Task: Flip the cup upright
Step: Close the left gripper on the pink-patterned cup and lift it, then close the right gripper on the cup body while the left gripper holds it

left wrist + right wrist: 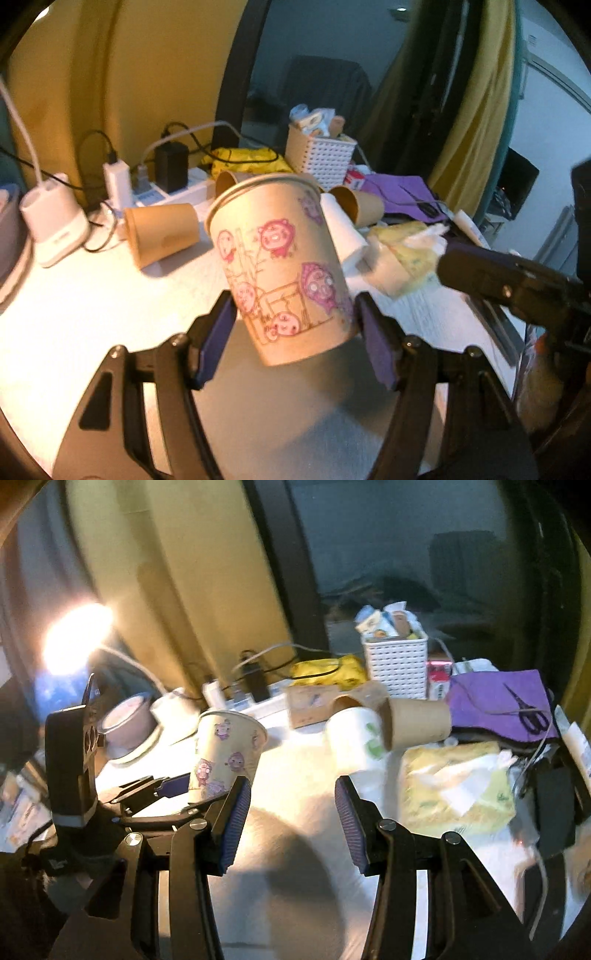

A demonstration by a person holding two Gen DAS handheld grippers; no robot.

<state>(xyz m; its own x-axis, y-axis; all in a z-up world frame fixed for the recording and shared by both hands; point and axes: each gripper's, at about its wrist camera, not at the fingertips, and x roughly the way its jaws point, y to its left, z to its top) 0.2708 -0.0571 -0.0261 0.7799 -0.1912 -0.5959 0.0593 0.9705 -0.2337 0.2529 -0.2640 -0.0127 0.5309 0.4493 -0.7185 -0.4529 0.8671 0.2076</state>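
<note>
Brown paper cup (280,266) with pink cartoon figures, rim up and tilted, clamped between the left gripper (295,332) pads above the white table (92,314), right wrist view, right gripper (291,819) spread wide and holding nothing, cup (225,757) at its left, plain cups (417,720) lying behind.
</note>
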